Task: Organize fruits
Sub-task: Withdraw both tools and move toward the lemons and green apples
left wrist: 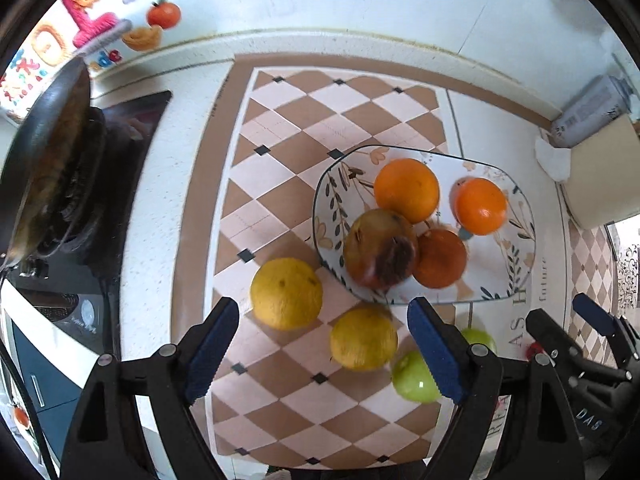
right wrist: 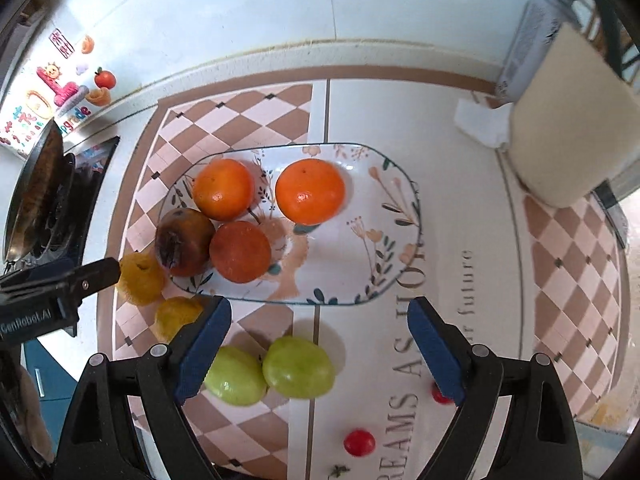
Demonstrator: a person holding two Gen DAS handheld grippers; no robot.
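In the left wrist view, the left hand-held gripper (left wrist: 324, 350) was wide apart and held nothing. A yellow fruit (left wrist: 363, 338) lay between its fingers on the checked mat (left wrist: 280, 152). Just past it, the plate (left wrist: 516, 264) held three oranges.

In the right wrist view, the right hand-held gripper (right wrist: 320, 348) was apart too, over two green apples (right wrist: 298, 367) beside the plate (right wrist: 360, 216).

Floral plate (right wrist: 394, 216) with three oranges (right wrist: 310, 191) and a bruised fruit (right wrist: 182, 242); two green apples (right wrist: 298, 366) just below.
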